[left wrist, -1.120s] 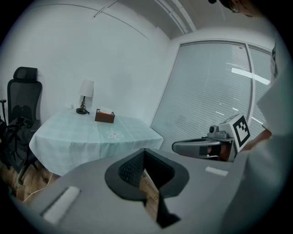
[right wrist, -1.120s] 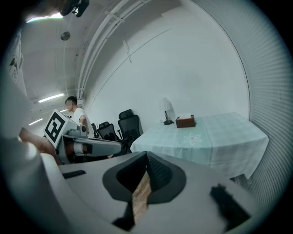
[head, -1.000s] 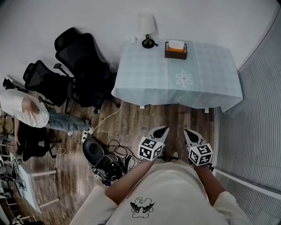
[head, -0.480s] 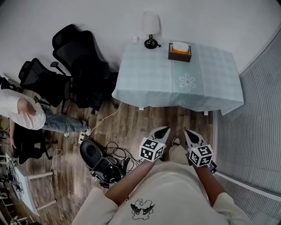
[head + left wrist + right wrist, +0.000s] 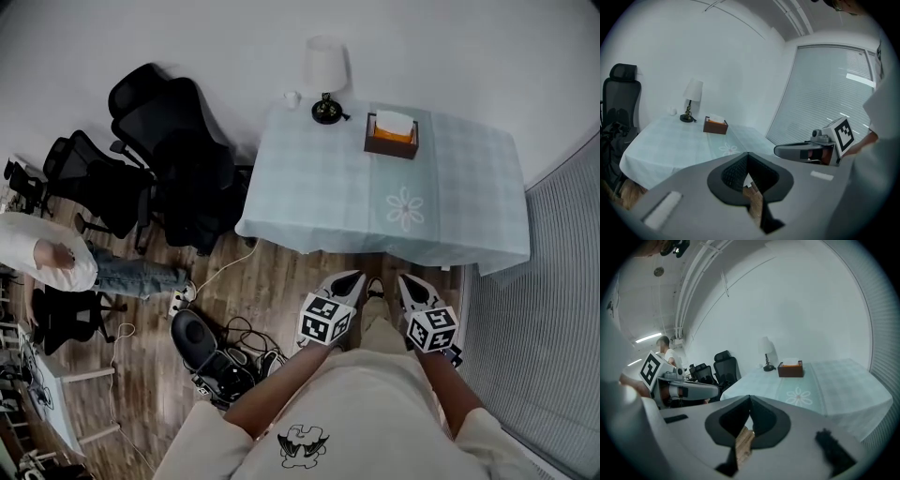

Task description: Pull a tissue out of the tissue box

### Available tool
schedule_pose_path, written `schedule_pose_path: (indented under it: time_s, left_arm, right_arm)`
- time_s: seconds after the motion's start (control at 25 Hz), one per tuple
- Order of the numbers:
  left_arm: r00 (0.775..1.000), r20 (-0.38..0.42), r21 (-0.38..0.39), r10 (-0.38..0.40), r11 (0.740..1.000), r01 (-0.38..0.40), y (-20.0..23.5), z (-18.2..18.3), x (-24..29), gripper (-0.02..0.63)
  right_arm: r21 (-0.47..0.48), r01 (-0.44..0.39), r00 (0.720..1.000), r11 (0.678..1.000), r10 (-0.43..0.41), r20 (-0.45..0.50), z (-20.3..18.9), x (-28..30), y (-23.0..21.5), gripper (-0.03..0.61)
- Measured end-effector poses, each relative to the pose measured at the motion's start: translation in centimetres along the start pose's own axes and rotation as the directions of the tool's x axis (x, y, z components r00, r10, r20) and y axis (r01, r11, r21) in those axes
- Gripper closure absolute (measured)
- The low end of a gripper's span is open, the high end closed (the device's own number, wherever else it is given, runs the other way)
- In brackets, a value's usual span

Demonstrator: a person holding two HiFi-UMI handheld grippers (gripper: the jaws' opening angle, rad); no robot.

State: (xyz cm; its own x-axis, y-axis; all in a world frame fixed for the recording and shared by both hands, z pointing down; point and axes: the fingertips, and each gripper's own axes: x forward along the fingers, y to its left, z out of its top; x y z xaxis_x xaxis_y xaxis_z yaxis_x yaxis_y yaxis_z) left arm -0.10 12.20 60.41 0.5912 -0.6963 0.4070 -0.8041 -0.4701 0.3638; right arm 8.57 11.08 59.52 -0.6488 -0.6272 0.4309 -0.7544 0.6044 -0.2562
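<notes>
A brown tissue box [image 5: 392, 135] with a white tissue sticking up stands near the far edge of the table [image 5: 309, 187], which has a pale checked cloth. The box also shows far ahead as the tissue box [image 5: 716, 125] in the left gripper view and the tissue box [image 5: 790, 369] in the right gripper view. My left gripper [image 5: 349, 279] and right gripper [image 5: 405, 281] hang side by side over the wooden floor, short of the table's near edge. Both are shut with nothing between the tips.
A small lamp [image 5: 324, 77] and a white cup [image 5: 292, 97] stand at the table's far left corner. Black office chairs [image 5: 164, 155] crowd the table's left side. Cables and a black device [image 5: 211, 349] lie on the floor at left. A person [image 5: 56, 255] crouches far left. Blinds [image 5: 553, 281] run along the right.
The table and tissue box have slid lower and closer in the head view as I walk toward them. Both grippers stay shut, held side by side in front of me.
</notes>
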Motion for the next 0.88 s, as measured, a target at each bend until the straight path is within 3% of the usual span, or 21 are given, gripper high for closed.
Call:
schedule_pose_path:
  time_s: [0.48,0.88]
  left_arm:
    - [0.996,0.034,-0.021,0.086,0.996,-0.085,5.9,13.0,14.9,0.607]
    - [0.999,-0.002,-0.006,0.049,0.999,-0.049,9.2,16.1,18.1,0.607]
  right_arm:
    - [-0.035,-0.064,0.998,0.997,0.064,0.005,11.8,9.9,-15.3,0.572]
    - [0.006,-0.029,0.999,1.000,0.029,-0.016,13.5,13.6,-16.4,0.572]
